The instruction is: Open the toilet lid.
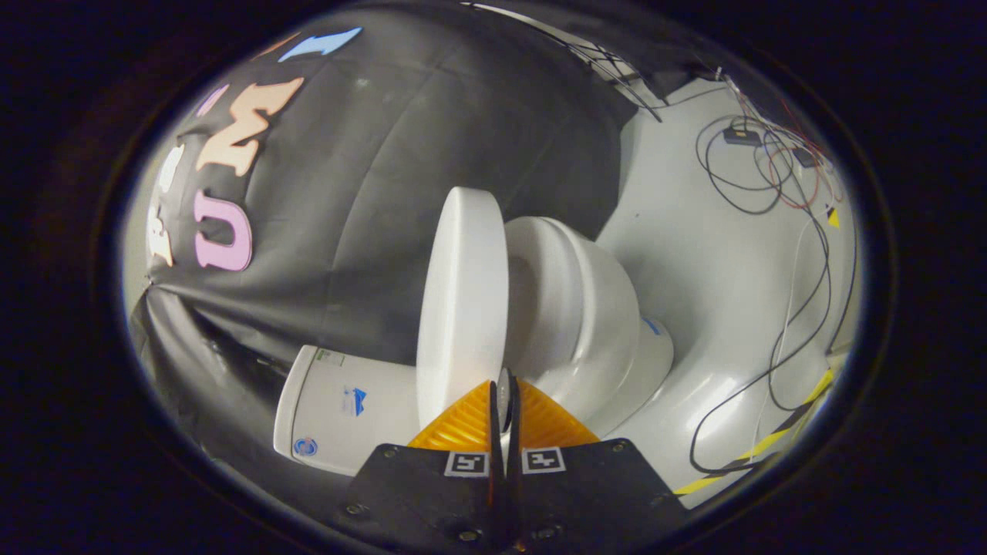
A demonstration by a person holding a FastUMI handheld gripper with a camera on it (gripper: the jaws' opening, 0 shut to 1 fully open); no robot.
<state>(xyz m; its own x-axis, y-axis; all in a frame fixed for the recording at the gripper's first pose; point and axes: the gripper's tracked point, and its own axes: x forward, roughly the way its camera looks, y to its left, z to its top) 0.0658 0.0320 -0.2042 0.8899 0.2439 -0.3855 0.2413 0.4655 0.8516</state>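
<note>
Black cloth wall behind white toilet (586, 308), toilet lid (463, 301) raised, gripper (505, 401) jaws nearly closed, pinching lid edge, cables (779, 177) on floor.

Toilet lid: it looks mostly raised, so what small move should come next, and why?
Probably carry the toilet lid a little further back toward the tank, then release. The lid stands clear of the bowl, and the gripper has its orange fingers nearly closed with the lid's edge apparently pinched between them. Whether it already rests on the tank is hard to tell.
</note>
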